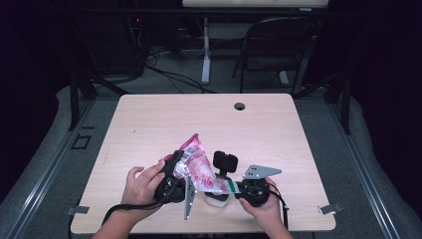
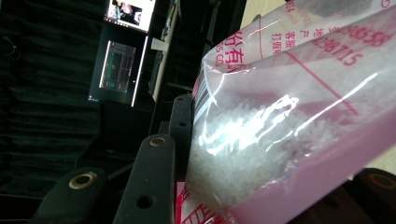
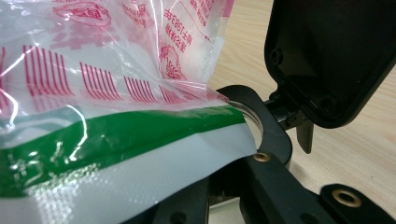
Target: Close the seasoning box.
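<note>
Bag of white grains, clear plastic with pink and red print, held between both grippers just above the near middle of the worktop. Left gripper has its jaws clamped on the bag's upper left part; right gripper has its jaws pinched tight on the bag's lower right corner, by the green band.

Below that corner sits a white container with a black rim, its black flip lid standing open behind it.

High view: gives the layout, both hands, the grey plates on the grippers, the cable hole at the worktop's far edge, a folding chair on the floor beyond. Print on the bag is too small to read there.

Left gripper view: bag seen close, white grains piled inside against the film, glare across it. One black jaw lies along the bag's left side; the other is cut off at lower right behind the bag. Two lit monitors in the dark background.

Right gripper view: green band and white edge of the bag cover the jaw tips, so the pinch point itself is hidden. Container's black rim and the inside of the open lid sit just past the bag's corner. Container's contents can't be made out.
</note>
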